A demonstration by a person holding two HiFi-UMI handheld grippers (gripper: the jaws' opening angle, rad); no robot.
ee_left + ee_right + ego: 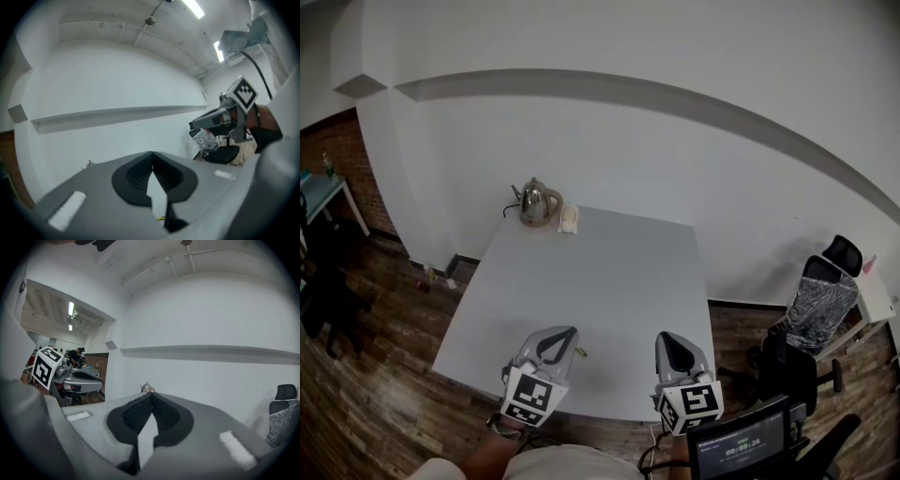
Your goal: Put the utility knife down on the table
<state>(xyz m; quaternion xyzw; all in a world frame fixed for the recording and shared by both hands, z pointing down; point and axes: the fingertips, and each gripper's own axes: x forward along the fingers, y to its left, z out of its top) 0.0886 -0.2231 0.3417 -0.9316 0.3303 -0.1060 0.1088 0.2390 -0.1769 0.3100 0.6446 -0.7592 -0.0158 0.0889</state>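
Since what looks like the small yellow utility knife (580,352) is lying on the table (609,281) just beside the left gripper (571,331), it and the right gripper (665,337) are hovering with jaws closed on nothing.

Table (609,272): plain pale grey-white. Kettle (534,202): polished silver, dark handle. Floor (366,375): dark brown wood planks. Wall (581,141): white; brick section (337,155): reddish brown. Left gripper (572,330) and right gripper (667,336): grey shells, black ribbed pads (140,416), cubes (532,397) with black-and-white square markers. Office chair (820,300): black.
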